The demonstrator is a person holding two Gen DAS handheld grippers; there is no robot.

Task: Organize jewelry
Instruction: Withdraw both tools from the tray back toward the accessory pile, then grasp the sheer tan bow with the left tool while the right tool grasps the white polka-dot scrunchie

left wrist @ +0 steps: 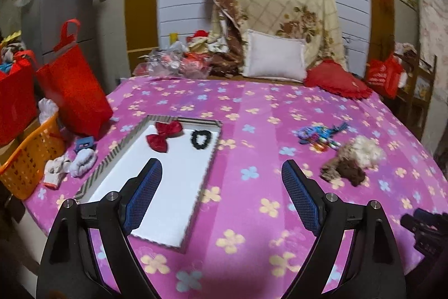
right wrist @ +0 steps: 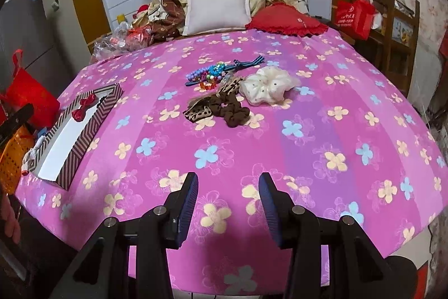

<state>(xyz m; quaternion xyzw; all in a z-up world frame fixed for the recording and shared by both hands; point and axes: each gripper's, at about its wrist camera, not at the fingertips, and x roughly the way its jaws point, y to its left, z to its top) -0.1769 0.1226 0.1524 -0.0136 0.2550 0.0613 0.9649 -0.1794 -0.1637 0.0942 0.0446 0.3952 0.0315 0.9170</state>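
Fleecy magenta bedspread with cream and pale-blue flower print covers the whole work surface, soft nap, slightly rumpled; a white rectangular pillow and a red frilled cushion lie at its far end against a cream floral quilt. Shallow rectangular cardboard box with brown-and-white chevron walls and a plain white floor sits on the spread's left part; inside it, at the far end, a glossy red satin bow and, just beside it, a small black fuzzy scrunchie ring. Loose pile to the right, well apart from the box: a string of multicoloured plastic beads with a blue striped ribbon, a leopard-print fabric scrunchie, a dark brown crinkled scrunchie touching it, and a puffy cream sheer scrunchie. Left gripper, blue ribbed pads, spread wide over the box's near edge, nothing between them. Right gripper about half spread above bare bedspread, empty.
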